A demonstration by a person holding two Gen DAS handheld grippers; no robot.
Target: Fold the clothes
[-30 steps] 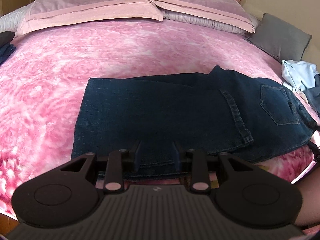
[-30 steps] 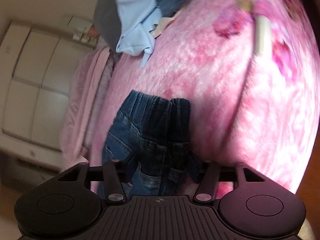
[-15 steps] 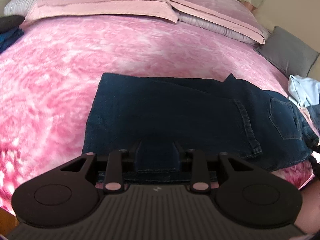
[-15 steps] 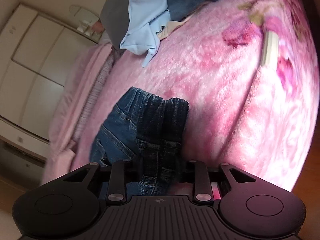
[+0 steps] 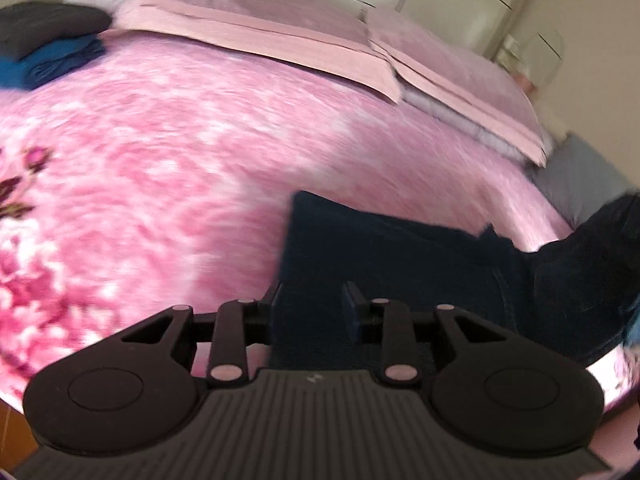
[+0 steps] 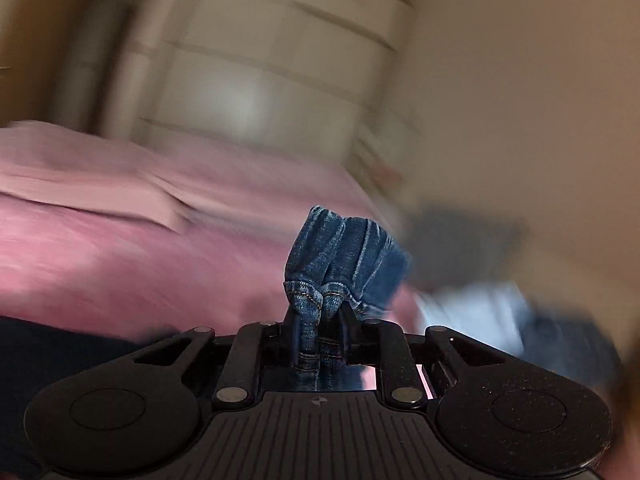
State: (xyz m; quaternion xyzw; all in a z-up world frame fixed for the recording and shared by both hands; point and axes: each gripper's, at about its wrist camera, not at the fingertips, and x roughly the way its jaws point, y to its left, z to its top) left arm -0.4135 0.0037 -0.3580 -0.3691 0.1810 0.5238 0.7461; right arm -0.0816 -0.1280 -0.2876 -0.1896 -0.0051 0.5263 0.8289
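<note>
Dark blue jeans (image 5: 400, 256) lie folded on the pink bed cover (image 5: 200, 140). My left gripper (image 5: 312, 300) is shut on their near edge, close to the left corner. At the right of that view the far end of the jeans (image 5: 592, 248) rises off the bed. In the blurred right wrist view my right gripper (image 6: 318, 320) holds a bunched piece of the jeans (image 6: 340, 252) up in the air. Its jaws are closing, with the denim pinched between them.
Two pink pillows (image 5: 260, 28) lie at the head of the bed. A folded dark and blue stack (image 5: 48, 48) sits at the far left. A grey cushion (image 5: 580, 176) and a light blue garment (image 6: 472, 308) are at the right. A pale wardrobe (image 6: 260, 80) stands behind.
My right gripper rolled upright and rose from the bed, lifting the bunched denim with it. The left view swung leftward and tilted, still on the jeans' near edge.
</note>
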